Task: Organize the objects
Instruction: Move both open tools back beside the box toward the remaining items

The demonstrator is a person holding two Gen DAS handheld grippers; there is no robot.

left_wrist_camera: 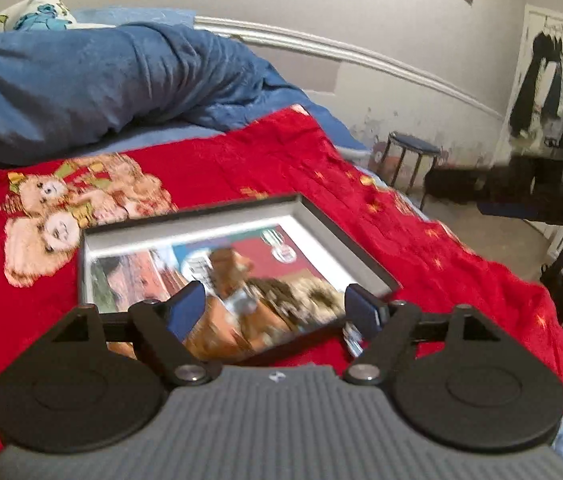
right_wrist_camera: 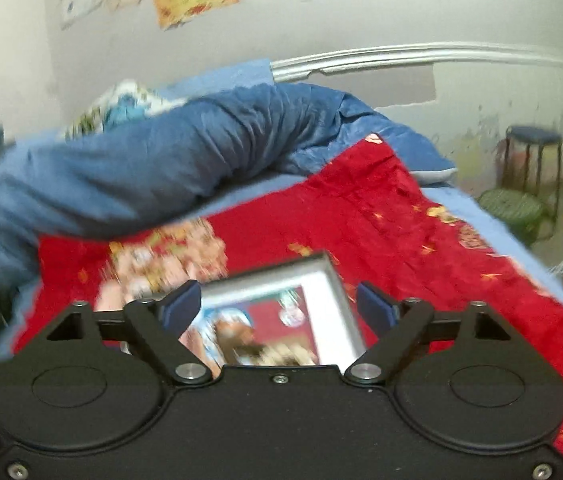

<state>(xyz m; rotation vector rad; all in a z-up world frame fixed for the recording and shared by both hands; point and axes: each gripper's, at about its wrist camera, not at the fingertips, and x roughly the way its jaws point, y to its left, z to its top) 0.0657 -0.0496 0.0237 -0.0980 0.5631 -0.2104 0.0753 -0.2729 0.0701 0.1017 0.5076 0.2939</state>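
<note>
- The open box [left_wrist_camera: 185, 236] lies flat on the red blanket [left_wrist_camera: 265, 160] on the bed, a colourful picture book [left_wrist_camera: 241, 276] inside it.
- I see my left tongs [left_wrist_camera: 275, 304] spread wide above the box's near edge, pinching nothing.
- My right tongs [right_wrist_camera: 279, 306] are spread too, hanging over the box with nothing between the pads.
- A rumpled blue duvet [left_wrist_camera: 81, 80] is heaped behind the blanket.
- A dark stool [left_wrist_camera: 413, 160] stands by the far wall.
</note>
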